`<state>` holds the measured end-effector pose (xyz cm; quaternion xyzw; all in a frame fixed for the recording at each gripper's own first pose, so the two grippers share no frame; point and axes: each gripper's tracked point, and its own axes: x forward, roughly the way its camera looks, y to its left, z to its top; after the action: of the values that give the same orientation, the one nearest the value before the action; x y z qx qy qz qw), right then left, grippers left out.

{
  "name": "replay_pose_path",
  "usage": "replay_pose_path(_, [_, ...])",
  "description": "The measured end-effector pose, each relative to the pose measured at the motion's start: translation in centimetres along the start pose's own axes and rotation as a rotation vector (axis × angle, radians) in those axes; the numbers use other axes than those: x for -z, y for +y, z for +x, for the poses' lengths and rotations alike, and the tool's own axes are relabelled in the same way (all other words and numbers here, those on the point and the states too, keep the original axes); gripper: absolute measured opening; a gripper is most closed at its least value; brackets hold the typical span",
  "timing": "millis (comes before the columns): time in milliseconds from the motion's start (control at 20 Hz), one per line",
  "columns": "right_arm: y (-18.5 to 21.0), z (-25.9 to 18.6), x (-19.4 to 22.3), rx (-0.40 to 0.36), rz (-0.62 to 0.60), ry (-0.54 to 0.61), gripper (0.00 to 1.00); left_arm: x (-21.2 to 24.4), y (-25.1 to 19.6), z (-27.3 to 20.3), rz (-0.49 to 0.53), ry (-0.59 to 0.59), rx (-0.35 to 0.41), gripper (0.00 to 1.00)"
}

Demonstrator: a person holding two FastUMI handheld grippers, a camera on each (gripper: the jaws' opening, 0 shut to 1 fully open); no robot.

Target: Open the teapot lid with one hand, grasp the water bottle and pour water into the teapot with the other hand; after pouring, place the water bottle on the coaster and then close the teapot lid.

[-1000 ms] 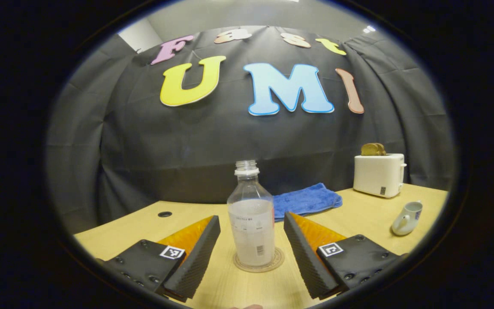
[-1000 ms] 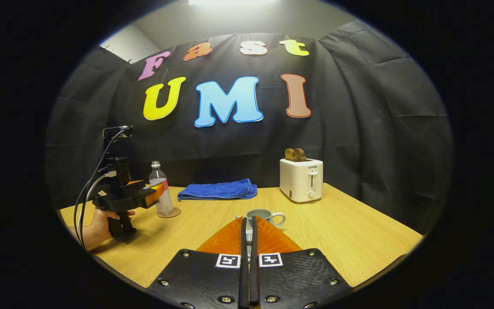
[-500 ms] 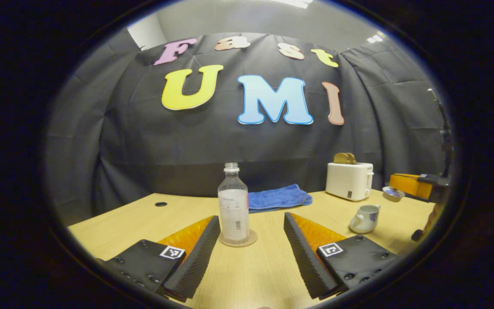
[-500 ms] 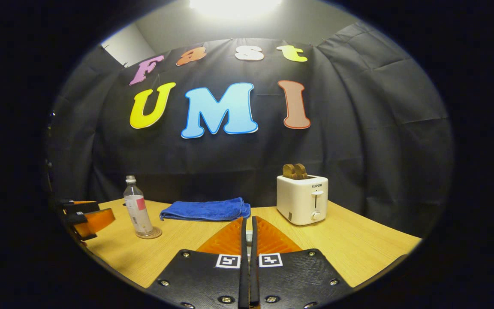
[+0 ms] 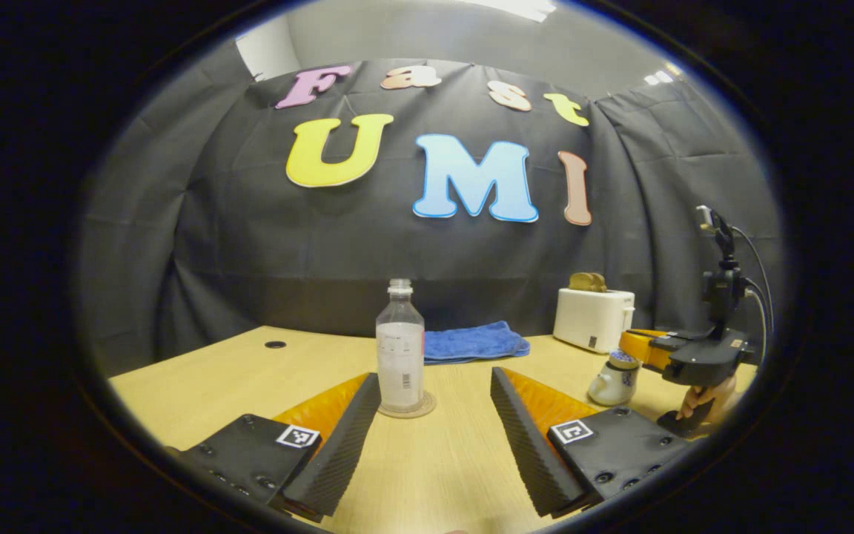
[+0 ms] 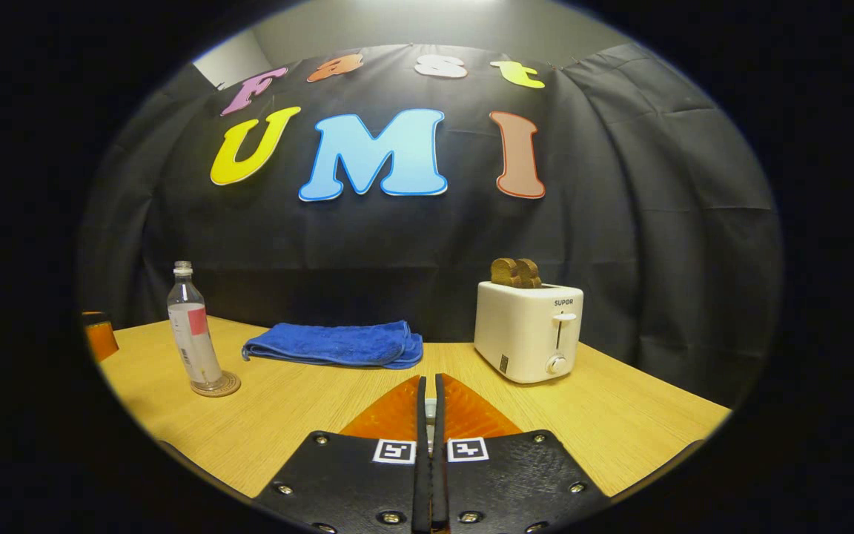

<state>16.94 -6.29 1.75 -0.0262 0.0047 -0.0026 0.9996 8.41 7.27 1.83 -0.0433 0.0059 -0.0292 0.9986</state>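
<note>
A clear water bottle [image 5: 399, 345] stands upright, uncapped, on a round coaster [image 5: 406, 407] on the wooden table. My left gripper [image 5: 434, 377] is open a short way in front of the bottle, touching nothing. To the right sits the small white teapot [image 5: 608, 383] with its lid [image 5: 624, 359] resting on top. A hand [image 5: 701, 400] holds my right gripper [image 5: 638, 347] at that lid. In the right gripper view, the right gripper [image 6: 428, 380] is shut with a white bit of the lid [image 6: 431, 409] between its fingers, and the bottle [image 6: 191, 330] and coaster [image 6: 213, 386] are far left.
A folded blue towel [image 6: 334, 345] lies at the back of the table [image 6: 620, 423] by the black wall. A white toaster [image 6: 527, 330] with bread in it stands to its right. A small round hole [image 5: 275, 344] marks the table's far left.
My left gripper has drawn back from the bottle, which now looks smaller. My right gripper has come down with the lid, which now sits on the teapot.
</note>
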Motion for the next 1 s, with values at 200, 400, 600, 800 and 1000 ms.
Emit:
replay_pose_path(200, [0.1, 0.3, 1.0, -0.003, 0.018, 0.028, 0.01, 0.2, 0.5, 0.2, -0.031, 0.003, -0.006, 1.0])
replay_pose_path(400, [-0.1, 0.2, 1.3, 0.01, 0.002, 0.048, 0.08, 0.2, 0.2, 0.1, -0.006, 0.002, -0.005, 1.0])
replay_pose_path(600, [-0.6, -2.4, -3.6, 0.033, -0.055, -0.069, 0.32, 0.0, -0.2, -0.6, 0.015, 0.001, -0.001, 1.0])
replay_pose_path(800, [0.8, -7.0, -4.2, -0.004, 0.039, -0.06, 0.75, -0.5, -2.0, -1.9, 0.006, -0.009, 0.019, 1.0])
replay_pose_path(1000, [1.5, -11.2, -2.7, 0.0, 0.078, -0.035, 0.76, 0.6, -4.3, -3.7, 0.024, -0.008, 0.024, 1.0])
